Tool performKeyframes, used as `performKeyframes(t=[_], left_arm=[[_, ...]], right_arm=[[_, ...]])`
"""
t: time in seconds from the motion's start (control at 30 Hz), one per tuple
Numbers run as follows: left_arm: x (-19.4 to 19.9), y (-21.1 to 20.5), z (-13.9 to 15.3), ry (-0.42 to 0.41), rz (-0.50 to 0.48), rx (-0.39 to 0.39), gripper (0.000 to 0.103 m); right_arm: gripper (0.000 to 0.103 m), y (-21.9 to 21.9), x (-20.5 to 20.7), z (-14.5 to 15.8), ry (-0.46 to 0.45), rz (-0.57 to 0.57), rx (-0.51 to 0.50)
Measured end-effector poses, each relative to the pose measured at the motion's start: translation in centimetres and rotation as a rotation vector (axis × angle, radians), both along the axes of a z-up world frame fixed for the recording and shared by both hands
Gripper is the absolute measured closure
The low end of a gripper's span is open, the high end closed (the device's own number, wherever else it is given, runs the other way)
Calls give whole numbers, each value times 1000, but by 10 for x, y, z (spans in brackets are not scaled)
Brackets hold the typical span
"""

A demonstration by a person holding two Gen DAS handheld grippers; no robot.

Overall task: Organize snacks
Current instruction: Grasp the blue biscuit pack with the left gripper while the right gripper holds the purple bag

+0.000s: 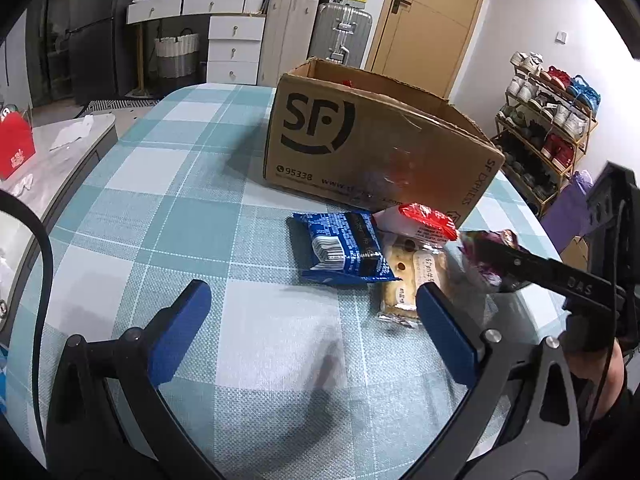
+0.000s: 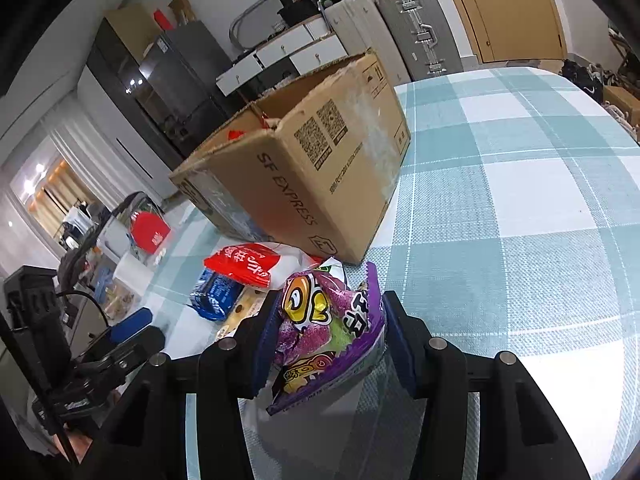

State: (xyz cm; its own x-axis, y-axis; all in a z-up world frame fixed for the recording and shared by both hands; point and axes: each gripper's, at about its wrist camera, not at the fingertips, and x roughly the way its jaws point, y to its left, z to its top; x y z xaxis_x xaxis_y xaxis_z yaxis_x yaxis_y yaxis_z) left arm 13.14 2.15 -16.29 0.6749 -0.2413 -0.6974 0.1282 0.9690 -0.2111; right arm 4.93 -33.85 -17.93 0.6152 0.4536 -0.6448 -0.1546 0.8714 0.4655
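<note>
An open cardboard SF box stands on the checked tablecloth; it also shows in the right wrist view. In front of it lie a blue snack pack, a red-and-white pack and a clear biscuit pack. My left gripper is open and empty, just short of these packs. My right gripper is shut on a purple candy bag and holds it above the table beside the box; the bag also shows in the left wrist view.
A grey side table with a red box stands at the left. Behind the table are white drawers, suitcases and a door. A shoe rack stands at the right.
</note>
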Motion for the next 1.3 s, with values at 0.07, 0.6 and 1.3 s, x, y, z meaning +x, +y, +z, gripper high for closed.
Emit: performKeyframes(t=[0.07,0.6,1.3], left_arm=[[3,1,1,9,2,-7,1],[56,-19,-11,100,-16,17,1],[85,-38,-20,139,-18,171,61]], right_arm=[[53,-4,-4,1,-7,-5,13],[53,-14,-23,1,-49,21,75],[53,-18,-26,3,-59,30,108]])
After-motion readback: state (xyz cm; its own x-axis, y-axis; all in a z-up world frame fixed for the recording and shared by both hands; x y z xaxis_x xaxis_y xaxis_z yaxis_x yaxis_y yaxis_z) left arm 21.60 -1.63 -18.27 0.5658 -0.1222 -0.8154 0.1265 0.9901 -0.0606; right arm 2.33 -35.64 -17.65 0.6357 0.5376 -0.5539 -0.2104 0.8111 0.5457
